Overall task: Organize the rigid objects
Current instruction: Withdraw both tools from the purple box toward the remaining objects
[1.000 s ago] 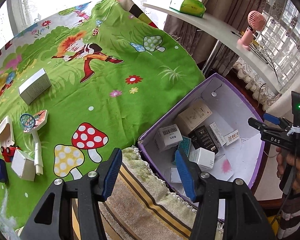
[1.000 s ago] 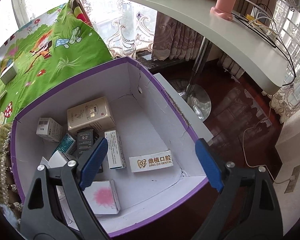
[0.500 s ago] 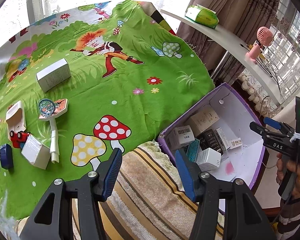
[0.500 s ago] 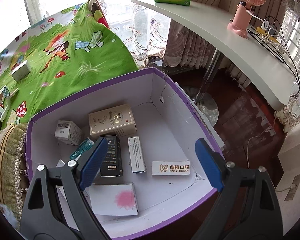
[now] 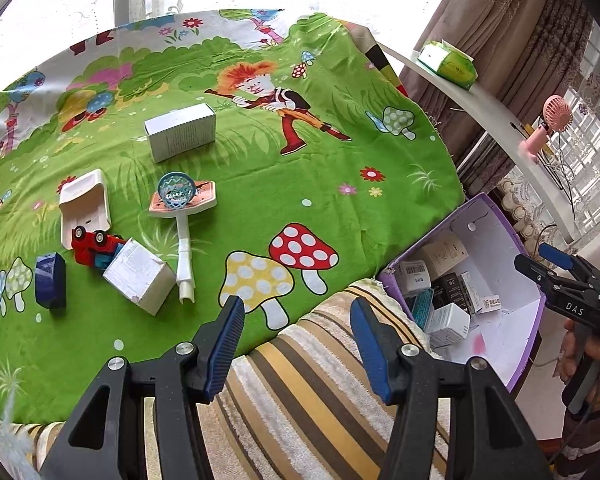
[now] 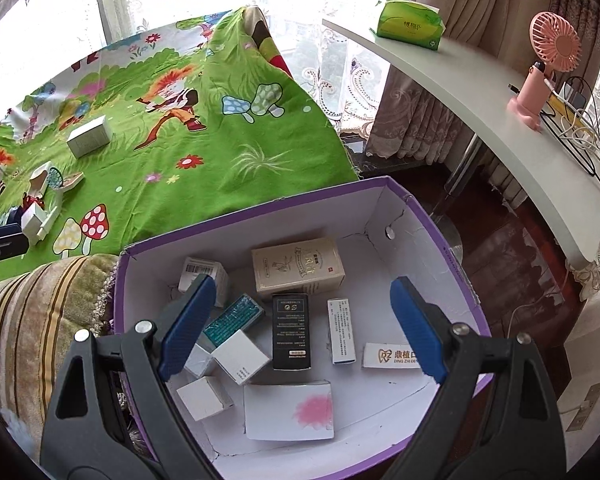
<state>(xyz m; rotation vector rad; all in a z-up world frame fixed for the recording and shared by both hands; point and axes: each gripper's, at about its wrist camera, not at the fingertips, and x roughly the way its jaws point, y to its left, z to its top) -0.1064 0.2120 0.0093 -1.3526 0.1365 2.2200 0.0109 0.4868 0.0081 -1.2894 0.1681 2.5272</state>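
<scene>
Left claw [image 5: 296, 336], bottom centre of left view: jaws partly apart, nothing between, over a striped cover [image 5: 320, 392]. Right claw [image 6: 300, 328], lower centre of right view: jaws wide, empty, above the purple box [image 6: 236, 216], which holds approx. ten small cartons. Left on the green cloth [image 5: 260, 168], left half of left view: white carton [image 5: 180, 132], cube box [image 5: 138, 280], blue box [image 5: 50, 280], toy car [image 5: 94, 246], hoop toy [image 5: 180, 208], white case [image 5: 85, 208].
</scene>
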